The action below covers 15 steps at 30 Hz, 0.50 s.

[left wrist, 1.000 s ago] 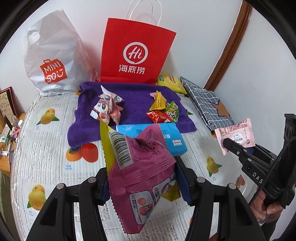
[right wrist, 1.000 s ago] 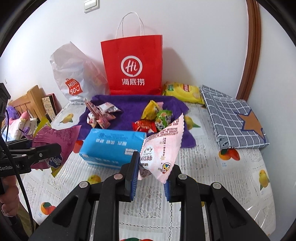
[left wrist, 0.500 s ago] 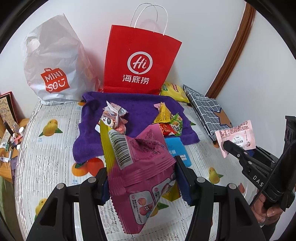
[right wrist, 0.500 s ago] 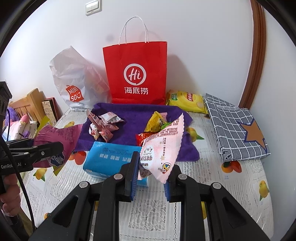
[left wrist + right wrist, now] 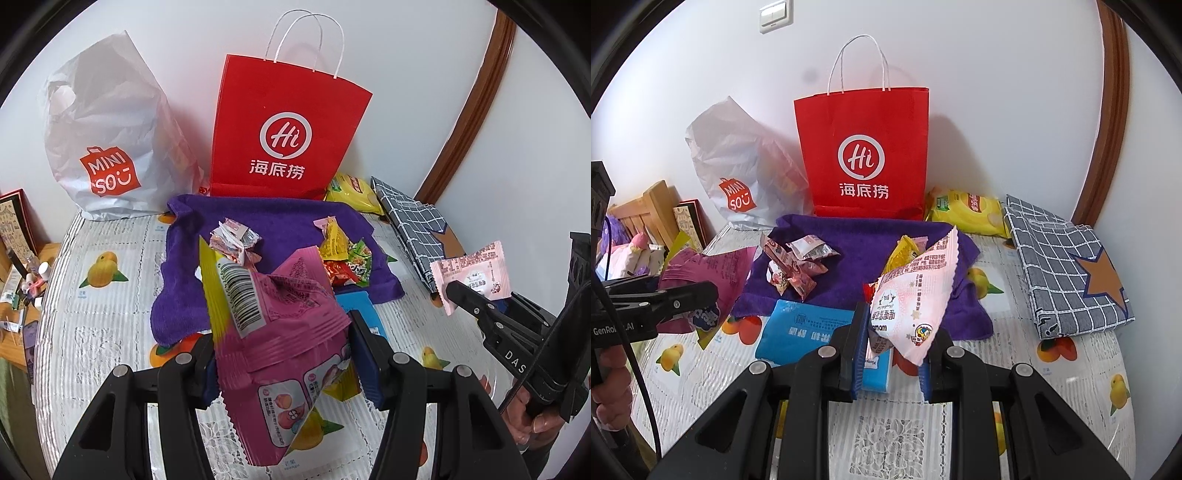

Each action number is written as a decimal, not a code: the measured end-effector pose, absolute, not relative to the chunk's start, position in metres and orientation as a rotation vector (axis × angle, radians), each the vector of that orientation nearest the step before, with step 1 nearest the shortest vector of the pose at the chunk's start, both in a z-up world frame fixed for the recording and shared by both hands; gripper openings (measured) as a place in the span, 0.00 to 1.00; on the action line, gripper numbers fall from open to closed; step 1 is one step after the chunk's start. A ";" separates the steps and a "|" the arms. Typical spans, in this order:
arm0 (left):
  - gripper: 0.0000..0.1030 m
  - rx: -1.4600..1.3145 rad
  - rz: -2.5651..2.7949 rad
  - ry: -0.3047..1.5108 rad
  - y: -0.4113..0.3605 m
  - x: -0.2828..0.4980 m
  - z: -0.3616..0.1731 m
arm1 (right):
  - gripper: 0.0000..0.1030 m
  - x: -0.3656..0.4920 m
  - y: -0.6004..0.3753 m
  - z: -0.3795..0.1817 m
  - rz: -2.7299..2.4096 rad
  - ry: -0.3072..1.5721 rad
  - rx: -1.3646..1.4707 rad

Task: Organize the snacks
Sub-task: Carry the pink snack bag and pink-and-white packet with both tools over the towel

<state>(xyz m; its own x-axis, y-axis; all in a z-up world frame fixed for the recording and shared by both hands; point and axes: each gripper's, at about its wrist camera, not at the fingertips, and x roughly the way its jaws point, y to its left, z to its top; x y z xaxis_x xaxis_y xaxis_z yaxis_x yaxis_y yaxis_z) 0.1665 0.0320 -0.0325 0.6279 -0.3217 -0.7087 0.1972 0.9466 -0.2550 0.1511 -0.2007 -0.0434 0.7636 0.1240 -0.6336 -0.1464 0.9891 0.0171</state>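
My left gripper [image 5: 282, 354] is shut on a crumpled magenta snack bag [image 5: 280, 332] with a yellow side and a barcode, held above the table. My right gripper [image 5: 892, 354] is shut on a pale pink snack packet [image 5: 912, 295], also lifted; the same right gripper [image 5: 448, 291] and pale pink packet [image 5: 472, 275] show at the right of the left wrist view. On the purple towel [image 5: 864, 236] lie a pile of pinkish wrappers [image 5: 796, 264] and a pile of yellow, red and green packets [image 5: 343, 262]. A red paper bag [image 5: 864, 155] stands behind the towel.
A white plastic bag [image 5: 103, 147] leans on the wall left of the red bag. A blue tissue pack [image 5: 805, 328] lies in front of the towel. A yellow chip bag [image 5: 964, 210] and folded checked cloth [image 5: 1067, 266] lie right. Clutter and a wooden chair [image 5: 642, 210] sit at left.
Both grippers moved forward toward the towel and rose slightly, each keeping its packet. The red bag and towel appear closer, and the blue tissue pack is now mostly hidden behind the magenta bag.
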 end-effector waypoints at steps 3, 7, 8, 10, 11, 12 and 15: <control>0.55 -0.158 -0.297 0.838 0.032 0.168 -0.031 | 0.23 0.155 -0.200 -0.042 0.145 0.684 -0.033; 0.55 -0.162 -0.295 0.835 0.034 0.172 -0.030 | 0.23 0.158 -0.201 -0.041 0.142 0.681 -0.029; 0.55 -0.162 -0.294 0.834 0.034 0.172 -0.030 | 0.23 0.160 -0.201 -0.041 0.141 0.681 -0.027; 0.55 -0.162 -0.291 0.832 0.035 0.174 -0.030 | 0.23 0.161 -0.202 -0.041 0.142 0.681 -0.025; 0.55 -0.163 -0.290 0.830 0.035 0.175 -0.029 | 0.23 0.163 -0.202 -0.041 0.142 0.681 -0.025; 0.55 -0.164 -0.288 0.829 0.036 0.176 -0.029 | 0.23 0.164 -0.202 -0.041 0.143 0.681 -0.026; 0.55 -0.165 -0.282 0.825 0.038 0.179 -0.028 | 0.23 0.170 -0.201 -0.041 0.139 0.682 -0.031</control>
